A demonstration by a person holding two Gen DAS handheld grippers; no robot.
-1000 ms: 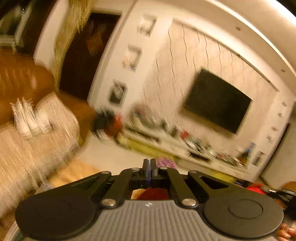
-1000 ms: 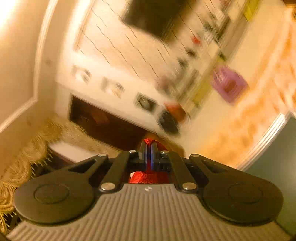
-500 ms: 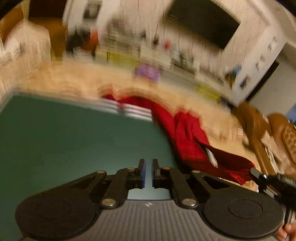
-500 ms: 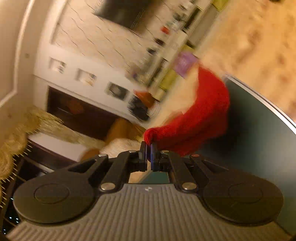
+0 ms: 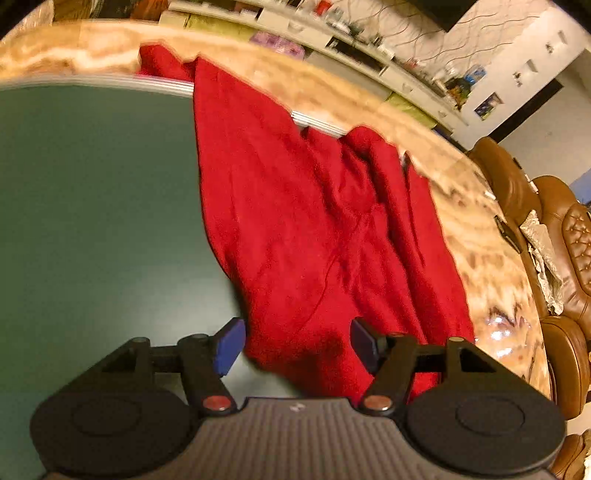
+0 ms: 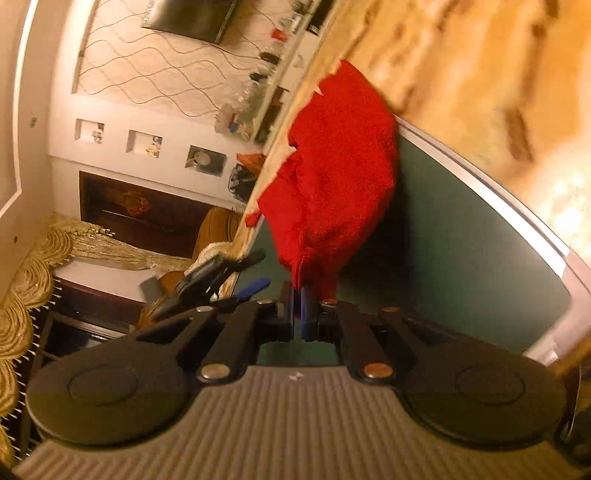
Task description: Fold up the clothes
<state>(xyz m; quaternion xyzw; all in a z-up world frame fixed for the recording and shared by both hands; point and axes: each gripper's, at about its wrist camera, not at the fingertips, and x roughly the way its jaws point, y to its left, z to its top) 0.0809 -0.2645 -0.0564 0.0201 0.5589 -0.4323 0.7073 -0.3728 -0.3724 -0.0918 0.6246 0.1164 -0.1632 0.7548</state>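
A red garment (image 5: 295,221) lies spread on the green table (image 5: 92,203), and its far end hangs over the table's far edge. My left gripper (image 5: 297,347) hovers low over the garment's near edge. Its jaws are opening wide; cloth lies between the blue pads (image 5: 229,345), which do not press on it. In the right wrist view the garment (image 6: 332,177) rises in a bunched fold from my right gripper (image 6: 299,295), which is shut on its edge above the table (image 6: 461,240). The left gripper (image 6: 258,271) shows there too, just left of the right one.
The table's pale metal rim (image 6: 498,206) runs close on the right. Beyond it is a glossy marble floor (image 5: 480,240). Brown leather sofas (image 5: 554,240) stand at the right, and a low cluttered shelf (image 5: 369,55) and a wall TV (image 6: 192,16) at the back.
Both grippers swung down from facing the room to the table. The left one let go of the red cloth and spread its jaws. The garment now lies across the table, with the right gripper still pinching it.
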